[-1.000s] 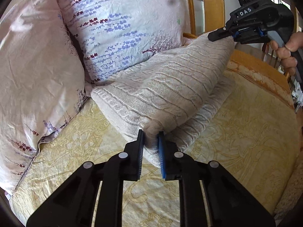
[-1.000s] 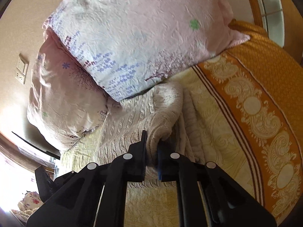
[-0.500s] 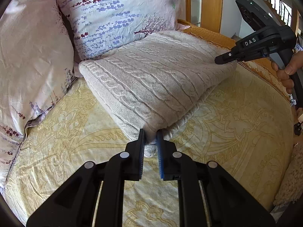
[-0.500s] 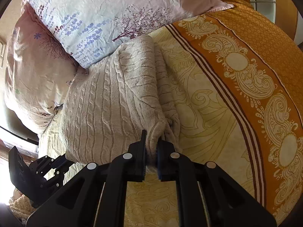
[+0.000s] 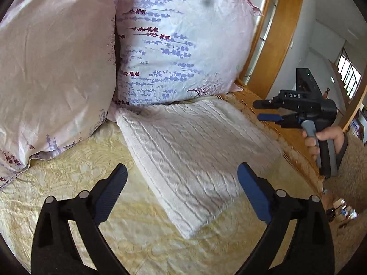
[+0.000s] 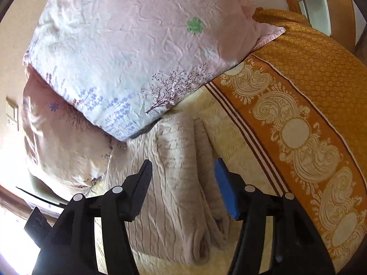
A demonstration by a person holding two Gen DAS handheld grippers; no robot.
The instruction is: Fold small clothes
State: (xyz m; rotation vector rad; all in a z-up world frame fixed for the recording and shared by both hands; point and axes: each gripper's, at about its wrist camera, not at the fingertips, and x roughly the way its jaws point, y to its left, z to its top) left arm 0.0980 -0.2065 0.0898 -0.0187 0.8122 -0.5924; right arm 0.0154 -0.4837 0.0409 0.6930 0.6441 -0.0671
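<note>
sweater: a pale cable-knit sweater [image 5: 195, 160] lies folded into a thick rectangle on the bed, straight ahead of and below the left gripper, its far edge tucked against the flowered pillow [image 5: 179, 45].
left gripper: the left gripper [image 5: 181, 188] has its jaws spread wide and opening; the near corner of the sweater shows between them but the pads do not press on it.
right gripper: the right gripper [image 6: 183, 183] is parting its jaws too, about half apart; the stacked side edge of the sweater sits between the fingers, not pinched as far as i can judge.
right hand: seen from the left wrist camera, a hand [image 5: 325, 142] grips the handle off to the right of the sweater, past its right edge.
bedspread: a yellow patterned bedspread [image 5: 68, 183] lies under everything, with an orange border [image 6: 298, 126] to the right of the right gripper.
step in hand: letting go after the fold, by my reading.
doing it well: draw both grippers straight back and up so the pads do not drag a layer along; the knit is soft and the layers at the right edge look loose, so a snag there could undo the fold.
next call: check that the edges line up; if the near corner droops, pat it flat.
</note>
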